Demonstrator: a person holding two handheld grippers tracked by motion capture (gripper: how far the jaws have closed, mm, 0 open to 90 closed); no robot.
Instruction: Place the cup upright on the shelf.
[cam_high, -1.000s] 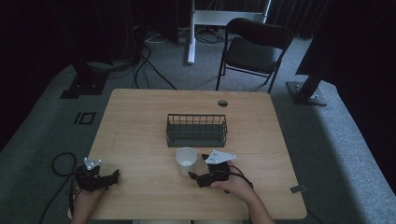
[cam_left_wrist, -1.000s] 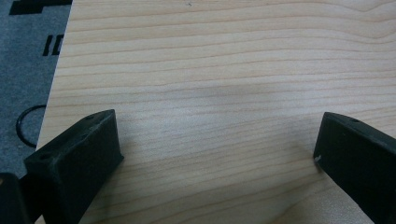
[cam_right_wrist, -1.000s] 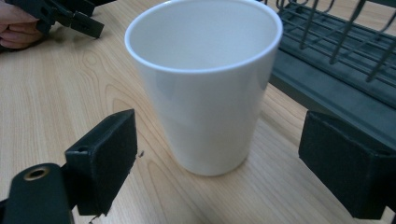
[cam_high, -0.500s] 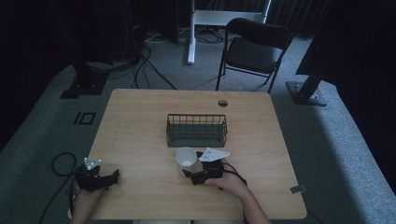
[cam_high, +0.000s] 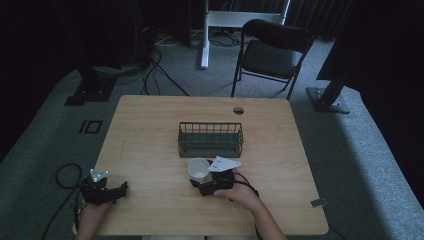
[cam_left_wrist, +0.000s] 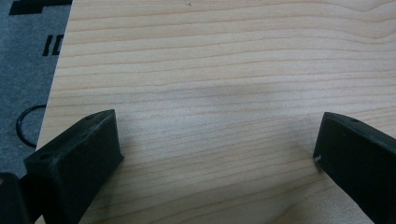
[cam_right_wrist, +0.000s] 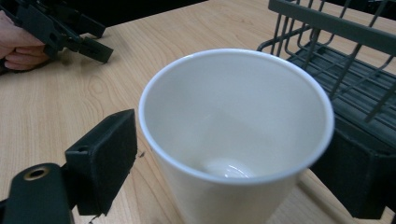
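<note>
White paper cup (cam_right_wrist: 233, 135) standing upright on the tabletop (cam_high: 150, 130), just in front of the dark wire basket (cam_high: 210, 139). Right tool (cam_high: 199, 186) is sitting with its jaws spread either side of the cup, not visibly pinching it. Left tool (cam_high: 120, 189) is resting at the near left corner, jaws wide apart over bare wood. A folding chair (cam_high: 270, 52) is standing beyond.

The cup's (cam_right_wrist: 236, 140) base is cut off by the bottom edge, and it hides part of the rack (cam_right_wrist: 345, 70).
</note>
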